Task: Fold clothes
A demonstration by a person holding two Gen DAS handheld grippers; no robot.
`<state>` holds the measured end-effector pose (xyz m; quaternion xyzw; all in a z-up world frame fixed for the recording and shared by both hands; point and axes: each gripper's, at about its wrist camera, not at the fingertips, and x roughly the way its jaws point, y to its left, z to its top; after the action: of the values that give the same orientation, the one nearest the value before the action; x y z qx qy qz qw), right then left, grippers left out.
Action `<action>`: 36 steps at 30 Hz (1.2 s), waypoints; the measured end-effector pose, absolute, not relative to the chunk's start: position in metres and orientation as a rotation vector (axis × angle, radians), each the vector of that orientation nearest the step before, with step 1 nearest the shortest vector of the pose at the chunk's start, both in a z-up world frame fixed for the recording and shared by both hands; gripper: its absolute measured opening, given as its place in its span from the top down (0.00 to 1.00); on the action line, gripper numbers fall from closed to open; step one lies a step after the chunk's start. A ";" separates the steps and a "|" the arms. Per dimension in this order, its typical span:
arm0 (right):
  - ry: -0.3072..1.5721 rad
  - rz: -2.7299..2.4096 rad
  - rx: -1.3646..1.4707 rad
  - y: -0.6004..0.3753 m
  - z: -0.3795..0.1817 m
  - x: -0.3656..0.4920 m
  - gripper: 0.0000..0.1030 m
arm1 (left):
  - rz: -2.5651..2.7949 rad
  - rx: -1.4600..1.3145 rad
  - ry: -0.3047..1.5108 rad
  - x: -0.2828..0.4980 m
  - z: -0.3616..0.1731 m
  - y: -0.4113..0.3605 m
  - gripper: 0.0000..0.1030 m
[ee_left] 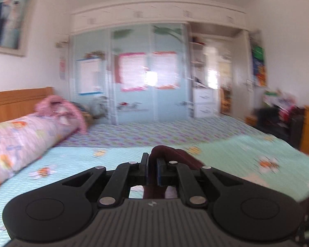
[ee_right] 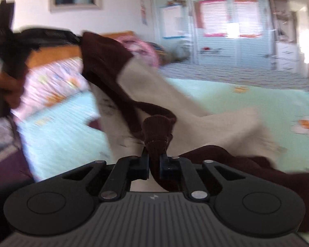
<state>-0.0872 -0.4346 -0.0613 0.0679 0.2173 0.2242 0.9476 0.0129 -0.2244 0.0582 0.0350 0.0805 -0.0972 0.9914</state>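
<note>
Both grippers are clenched on one garment [ee_right: 154, 86], a cream top with dark maroon trim, which hangs slack between them above the bed [ee_right: 247, 94].

In the right wrist view, the right gripper [ee_right: 154, 160] at lower centre pinches a bunched maroon fold, and a knob of that cloth stands up above the pads. The body of the garment runs from there toward the upper left of the frame, where the left gripper [ee_right: 76, 38] holds a maroon edge; a hand [ee_right: 8, 90] grips its handle at the left edge. In the left wrist view, the left gripper [ee_left: 152, 168] sits at lower centre with maroon cloth squeezed between its pads and trailing off to the lower right.

The cloth looks soft, light and limp: it sags and creases between the two holds and keeps no shape of its own. It seems knitted and thick at the trim, so the maroon bands probably give the firmest bite, while the cream panel would likely bunch and slip. Holds at two corners or shoulder points should spread it flat for folding.
</note>
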 end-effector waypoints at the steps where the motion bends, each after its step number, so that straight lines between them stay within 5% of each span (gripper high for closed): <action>1: 0.440 0.509 0.183 -0.425 -0.055 -0.080 0.91 | -0.159 0.060 0.142 0.011 0.064 -0.216 0.94; 10: 0.396 0.920 0.421 -0.359 -0.011 -0.049 0.91 | 0.032 0.034 0.100 -0.002 0.079 -0.170 0.94; 24: 0.325 0.264 0.499 -0.493 -0.031 -0.035 0.91 | -0.247 0.118 0.232 0.034 0.036 -0.231 0.94; 36: 0.143 0.100 0.404 -0.541 -0.008 -0.052 0.91 | -0.357 0.117 0.103 0.067 0.076 -0.281 0.93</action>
<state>-0.0515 -0.5407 -0.0079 0.2002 0.0711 0.0498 0.9759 0.0674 -0.2814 0.0760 0.0581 0.0512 -0.1774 0.9811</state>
